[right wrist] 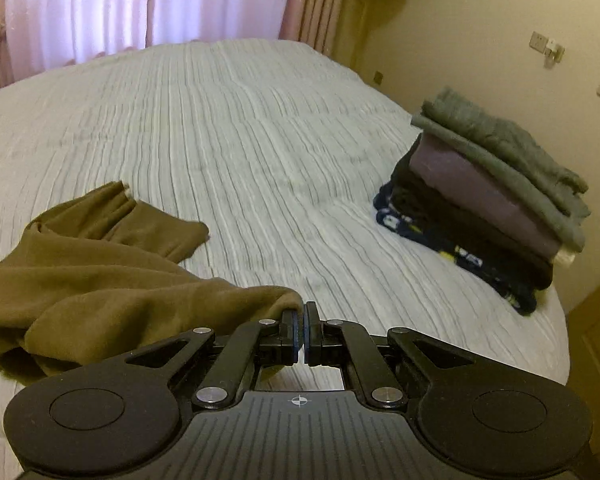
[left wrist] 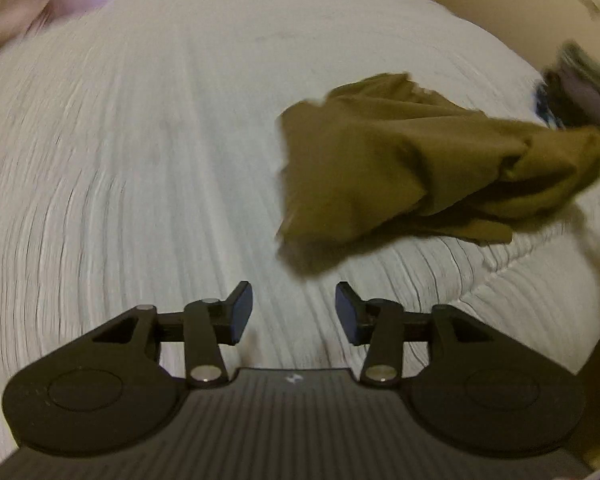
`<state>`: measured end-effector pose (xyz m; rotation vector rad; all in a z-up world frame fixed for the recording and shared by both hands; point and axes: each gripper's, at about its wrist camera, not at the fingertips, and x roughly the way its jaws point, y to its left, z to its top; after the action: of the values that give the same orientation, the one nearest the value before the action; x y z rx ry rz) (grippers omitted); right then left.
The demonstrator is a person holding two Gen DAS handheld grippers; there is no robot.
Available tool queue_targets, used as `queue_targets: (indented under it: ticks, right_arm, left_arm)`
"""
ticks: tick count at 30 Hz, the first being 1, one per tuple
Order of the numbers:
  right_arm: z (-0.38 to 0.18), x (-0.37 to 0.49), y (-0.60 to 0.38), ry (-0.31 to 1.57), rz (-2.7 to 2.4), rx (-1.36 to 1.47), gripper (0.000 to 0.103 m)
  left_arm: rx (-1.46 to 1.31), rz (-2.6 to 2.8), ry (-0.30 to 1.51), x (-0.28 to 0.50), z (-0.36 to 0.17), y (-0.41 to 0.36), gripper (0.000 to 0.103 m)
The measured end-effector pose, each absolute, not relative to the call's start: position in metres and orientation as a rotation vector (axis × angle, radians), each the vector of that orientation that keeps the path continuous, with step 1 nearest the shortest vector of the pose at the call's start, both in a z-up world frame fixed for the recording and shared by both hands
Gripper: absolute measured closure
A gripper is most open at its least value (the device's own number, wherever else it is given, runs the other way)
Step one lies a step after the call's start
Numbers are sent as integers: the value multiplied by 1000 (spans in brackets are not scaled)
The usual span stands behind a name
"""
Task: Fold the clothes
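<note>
Up front, the right gripper has its fingers pinched on an edge of the crumpled olive-brown fleece garment, which trails toward nine o'clock across the pale ribbed bedspread. At three o'clock sits a stack of folded clothes, grey on top. The left gripper hovers with fingers apart, empty, the garment at two o'clock.

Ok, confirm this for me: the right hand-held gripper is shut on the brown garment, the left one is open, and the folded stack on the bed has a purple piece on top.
One detail is wrong: the top of the folded stack is grey; the purple piece lies just under it, as the right wrist view shows. The rest holds: the right hand-held gripper is shut on the brown garment, and the left hand-held gripper is open.
</note>
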<state>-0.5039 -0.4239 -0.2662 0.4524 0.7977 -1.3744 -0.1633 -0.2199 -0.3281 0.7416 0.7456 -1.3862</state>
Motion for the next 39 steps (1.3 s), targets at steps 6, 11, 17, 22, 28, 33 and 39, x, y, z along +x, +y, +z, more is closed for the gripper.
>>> queue_targets:
  ticks: [6, 11, 17, 22, 28, 33, 39]
  right_arm:
    - [-264, -497, -431, 787, -1353, 447, 102]
    - [-260, -493, -431, 790, -1322, 380, 102]
    - [-215, -484, -407, 643, -1242, 219, 102]
    - [-142, -470, -393, 447, -1158, 99, 102]
    - [-55, -471, -381, 278, -1057, 5, 102]
    - [-21, -484, -346, 323, -914, -45, 102]
    - [0, -494, -318, 414, -803, -52, 102]
  left_arm:
    - [871, -1469, 550, -189, -349, -252, 59]
    - [793, -1521, 626, -179, -357, -263, 100]
    - [439, -1438, 613, -117, -275, -229, 100]
    - [251, -1371, 452, -83, -168, -194, 100]
    - [161, -1325, 284, -86, -66, -138, 100]
    - [151, -1279, 267, -92, -23, -74, 100]
    - [175, -1275, 304, -83, 9, -56, 99]
